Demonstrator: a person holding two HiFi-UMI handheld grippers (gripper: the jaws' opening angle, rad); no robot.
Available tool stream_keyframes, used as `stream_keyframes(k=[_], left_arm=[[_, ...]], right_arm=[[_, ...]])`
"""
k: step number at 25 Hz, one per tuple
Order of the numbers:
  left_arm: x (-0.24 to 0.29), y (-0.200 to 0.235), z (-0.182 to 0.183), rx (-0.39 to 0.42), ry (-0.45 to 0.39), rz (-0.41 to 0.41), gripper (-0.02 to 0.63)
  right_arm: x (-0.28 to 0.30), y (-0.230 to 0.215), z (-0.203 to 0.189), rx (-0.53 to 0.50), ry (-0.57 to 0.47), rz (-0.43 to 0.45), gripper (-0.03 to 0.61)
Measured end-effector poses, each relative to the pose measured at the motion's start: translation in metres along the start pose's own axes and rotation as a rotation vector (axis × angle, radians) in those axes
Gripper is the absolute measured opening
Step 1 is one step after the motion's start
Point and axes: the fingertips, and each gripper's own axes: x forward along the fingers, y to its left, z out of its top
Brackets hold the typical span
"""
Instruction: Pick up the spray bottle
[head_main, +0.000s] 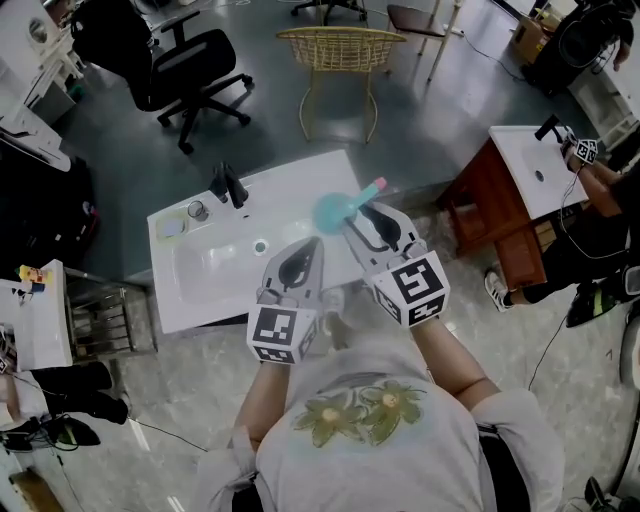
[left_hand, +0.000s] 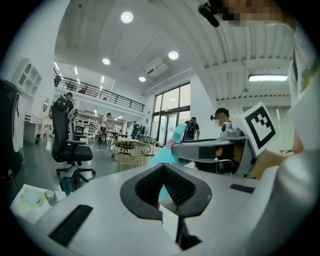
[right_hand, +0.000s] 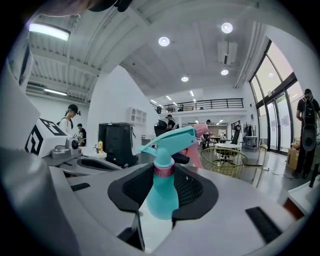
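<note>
Bottle (right_hand: 160, 194) is riding clamped in right gripper (right_hand: 163, 176) over sink (head_main: 215, 275) edge, left gripper (left_hand: 164, 169) hanging closed and empty; pickup looking done, next move needing only steady grip.

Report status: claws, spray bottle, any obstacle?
Right claw shut on spray bottle, held over the sink. Left claw shut, empty, alongside. Nothing in the way.

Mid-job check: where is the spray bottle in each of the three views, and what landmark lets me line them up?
Head view: spray bottle at centre, held by the right gripper.
Left gripper view: a teal patch at centre, beyond that gripper's jaws.
Right gripper view: dead centre, clamped between the jaws.
Shared landmark: the yellow wire chair.
</note>
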Motion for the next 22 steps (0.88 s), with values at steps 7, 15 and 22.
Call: stream_keyframes(k=[7,15,22], left_arm=[[-0.021,-0.018,0.008,0.013,-0.025,0.003,0.009],[-0.051,-0.025,-0.004,-0.028,-0.012,0.027,0.009],[-0.067,-0.021,-0.012,-0.040,0.001,0.048,0.009]], right_arm=[[-0.018,0.036,-0.005,-0.018,-0.007,0.042,0.133],[-0.034,0.063,-0.014,-0.009,0.010,0.072,0.133],[-0.041,0.072,-0.029,0.003,0.054,0.068,0.133]])
